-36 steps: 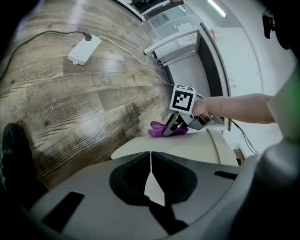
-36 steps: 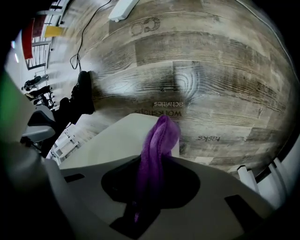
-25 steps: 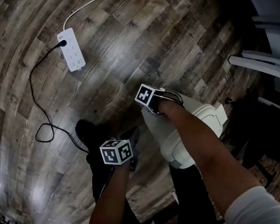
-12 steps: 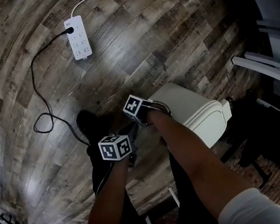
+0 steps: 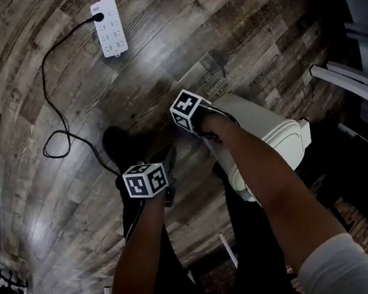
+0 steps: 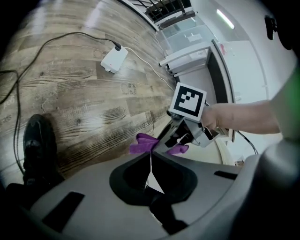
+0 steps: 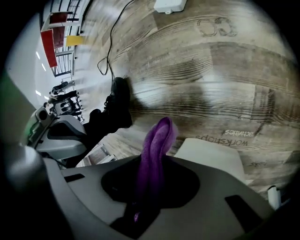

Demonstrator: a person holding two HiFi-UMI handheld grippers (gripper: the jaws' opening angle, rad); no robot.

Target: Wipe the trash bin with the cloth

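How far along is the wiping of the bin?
Done: the cloth is clamped in the right gripper. In hand: that gripper is at the lid edge of the bin; contact can't be confirmed. The left gripper is shut, empty, away from the bin. Left: the wiping itself, as far as shows; nothing marks any part as clean.

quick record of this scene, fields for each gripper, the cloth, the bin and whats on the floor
right hand-held gripper: shut on purple cloth
left hand-held gripper: shut, empty, off the bin
trash bin: white, on wood floor
cloth position: by the bin's edge, contact unclear
also on floor: power strip, black cable, black shoe
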